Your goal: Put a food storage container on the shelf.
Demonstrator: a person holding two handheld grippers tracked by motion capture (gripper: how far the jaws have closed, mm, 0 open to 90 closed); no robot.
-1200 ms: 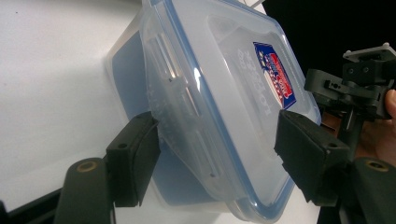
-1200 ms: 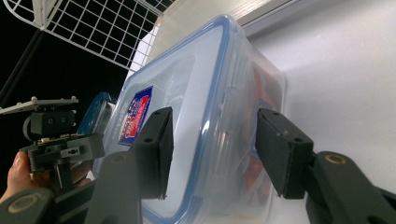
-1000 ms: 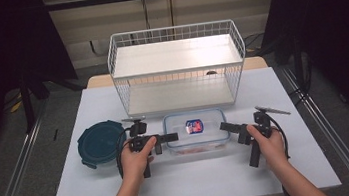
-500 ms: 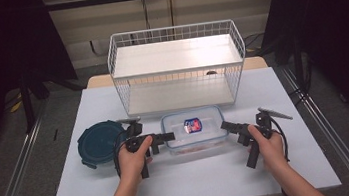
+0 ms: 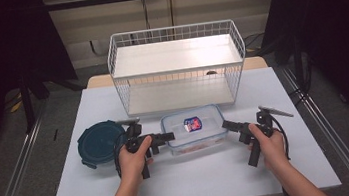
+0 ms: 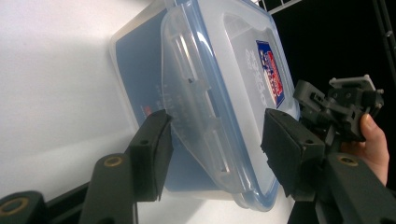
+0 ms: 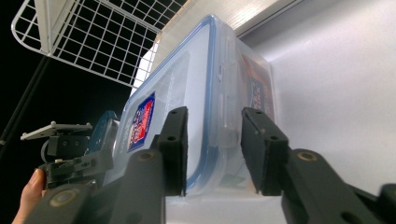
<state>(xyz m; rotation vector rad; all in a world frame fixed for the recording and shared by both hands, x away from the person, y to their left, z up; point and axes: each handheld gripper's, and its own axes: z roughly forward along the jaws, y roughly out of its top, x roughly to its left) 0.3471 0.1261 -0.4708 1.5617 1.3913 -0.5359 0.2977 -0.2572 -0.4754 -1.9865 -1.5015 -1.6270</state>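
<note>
left gripper (image 5: 165, 137): jaws just closing, astride container (image 5: 195, 137) left clasp | right gripper (image 5: 227, 124): jaws just closed, clamped on right end | container on bench (image 5: 283, 94)

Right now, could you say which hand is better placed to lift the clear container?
Right. Both grippers have just been closing; the right gripper seems clamped on the container, while the left gripper shows a gap beside the latch.

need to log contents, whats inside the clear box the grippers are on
Through the clear box something reddish shows low along its front wall; I cannot tell what. Its labelled lid covers the top, and both grippers' jaws cover its ends.
</note>
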